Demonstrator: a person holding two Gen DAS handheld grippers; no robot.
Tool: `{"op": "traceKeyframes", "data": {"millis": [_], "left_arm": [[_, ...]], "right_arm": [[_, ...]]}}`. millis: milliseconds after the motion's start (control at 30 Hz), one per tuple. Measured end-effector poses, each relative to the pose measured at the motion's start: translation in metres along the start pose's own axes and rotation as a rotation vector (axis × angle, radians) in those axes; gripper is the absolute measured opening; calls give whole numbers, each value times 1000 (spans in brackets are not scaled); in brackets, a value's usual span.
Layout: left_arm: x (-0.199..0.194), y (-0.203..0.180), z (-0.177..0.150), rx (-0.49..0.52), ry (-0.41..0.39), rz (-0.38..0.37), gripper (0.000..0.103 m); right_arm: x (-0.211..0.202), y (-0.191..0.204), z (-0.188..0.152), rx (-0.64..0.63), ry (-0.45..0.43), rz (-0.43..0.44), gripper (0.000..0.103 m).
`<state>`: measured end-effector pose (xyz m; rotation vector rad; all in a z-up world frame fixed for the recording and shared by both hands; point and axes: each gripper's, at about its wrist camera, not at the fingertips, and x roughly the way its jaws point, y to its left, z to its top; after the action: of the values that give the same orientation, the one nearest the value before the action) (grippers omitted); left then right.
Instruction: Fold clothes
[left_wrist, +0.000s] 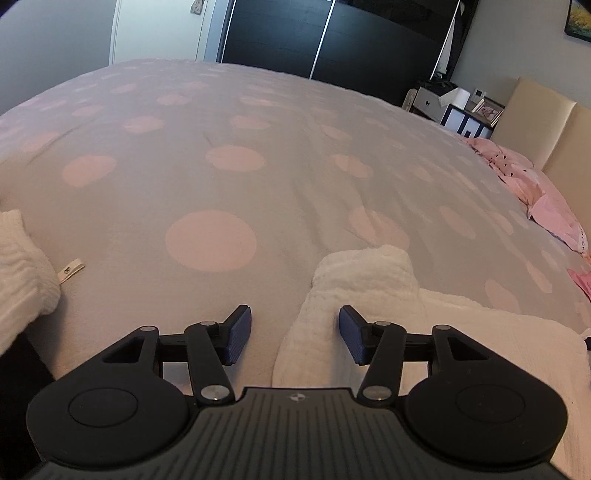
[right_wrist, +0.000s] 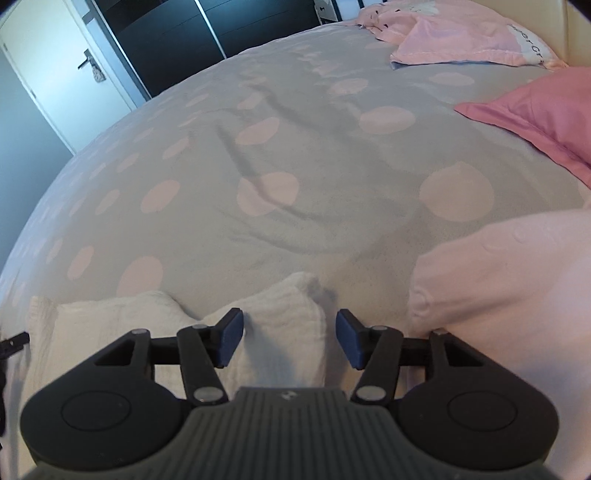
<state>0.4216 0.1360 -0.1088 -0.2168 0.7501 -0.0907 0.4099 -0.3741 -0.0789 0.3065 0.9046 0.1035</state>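
One dotted bedcover (left_wrist: 229, 192), two white garments (left_wrist: 369, 288) (left_wrist: 22, 266), three pink pillows (right_wrist: 535, 110), one door (right_wrist: 55, 74)

Black hand-held gripper (left_wrist: 295, 336) (blue pads (left_wrist: 238, 336))

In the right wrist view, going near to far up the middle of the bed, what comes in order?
Gripper → white garment → dotted grey duvet → pale pink pillow.
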Motion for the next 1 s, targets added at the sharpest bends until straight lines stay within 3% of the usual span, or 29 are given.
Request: {"op": "traceKeyframes", "data": {"millis": [67,100,133,167,233,433,700,833,1000], "left_arm": [[4,-5,-3,13,-22,2,49],[4,-8,-4,7,-38,-20,46],[4,-11,-4,7,-37,-49,31],[4,-17,-4,26,-32,-50,14],[0,-26,-3,59,-39,-22,4],[-53,-19,20,48,-174,26,2],[-111,-10,45,84,-341,63,0],[-92,-7,40,72,-286,98,0],[-52,-3,26,85,-159,126,1]], "right_arm": [[5,-1,-1,-24,4,-4,50],[6,-3,-2,-26,2,10,27],[7,-5,-2,-14,4,41,6],[6,-7,-2,4,2,65,7],[-2,-4,0,-19,-45,51,7],[-38,11,21,-67,-226,-1,6],[-72,32,35,-98,-397,1,6],[-54,37,33,-85,-357,-10,6],[-22,39,28,-101,-277,-46,8]]}}
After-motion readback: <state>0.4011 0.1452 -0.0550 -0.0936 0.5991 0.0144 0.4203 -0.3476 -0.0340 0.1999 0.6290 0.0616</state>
